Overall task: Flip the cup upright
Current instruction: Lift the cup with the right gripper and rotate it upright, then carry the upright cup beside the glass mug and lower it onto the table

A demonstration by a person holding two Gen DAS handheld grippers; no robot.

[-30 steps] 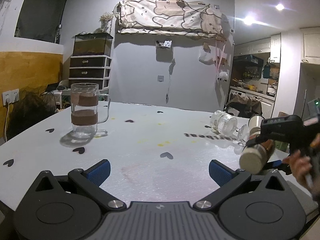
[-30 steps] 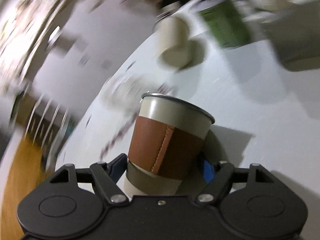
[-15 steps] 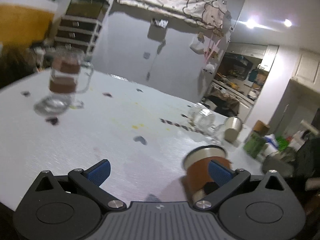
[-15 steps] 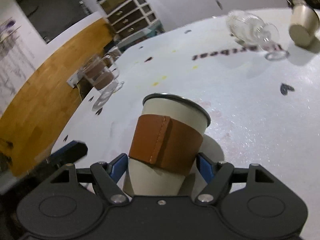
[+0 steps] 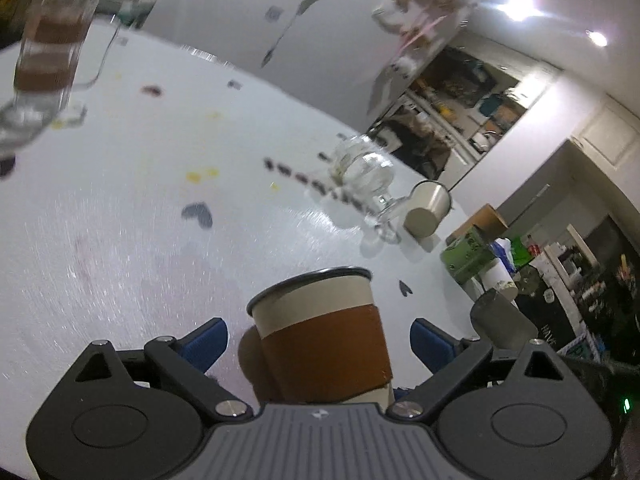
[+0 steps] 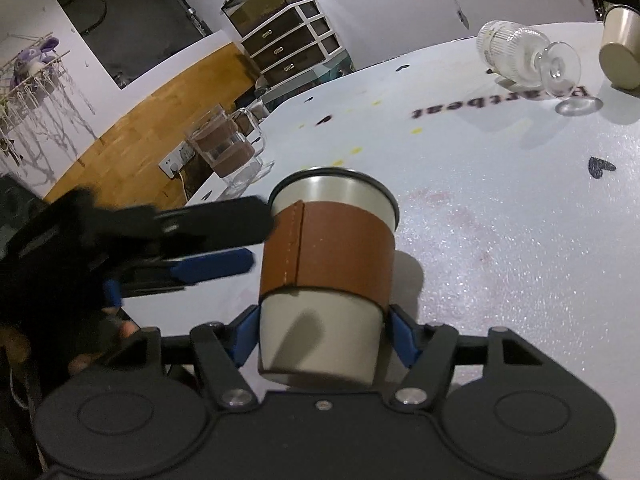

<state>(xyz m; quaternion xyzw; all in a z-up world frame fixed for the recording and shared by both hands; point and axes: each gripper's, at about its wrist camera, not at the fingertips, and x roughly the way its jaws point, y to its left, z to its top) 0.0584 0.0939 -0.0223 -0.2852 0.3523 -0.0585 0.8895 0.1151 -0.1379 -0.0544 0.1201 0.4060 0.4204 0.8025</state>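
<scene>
— Right gripper (image 6: 320,330), what did it hold when you reached this moment?

— It was clenched on the lower part of the cup (image 6: 330,264), mouth up, nearly upright over the white table (image 6: 500,240). I could not tell if the base touched. So your flip looked mostly done; setting down and letting go were left.

— And your left gripper (image 5: 316,344)?

— Its jaws stood wide around the cup, not touching. One second earlier it faced the glass mug (image 5: 48,52), with the cup far at your right side.
</scene>
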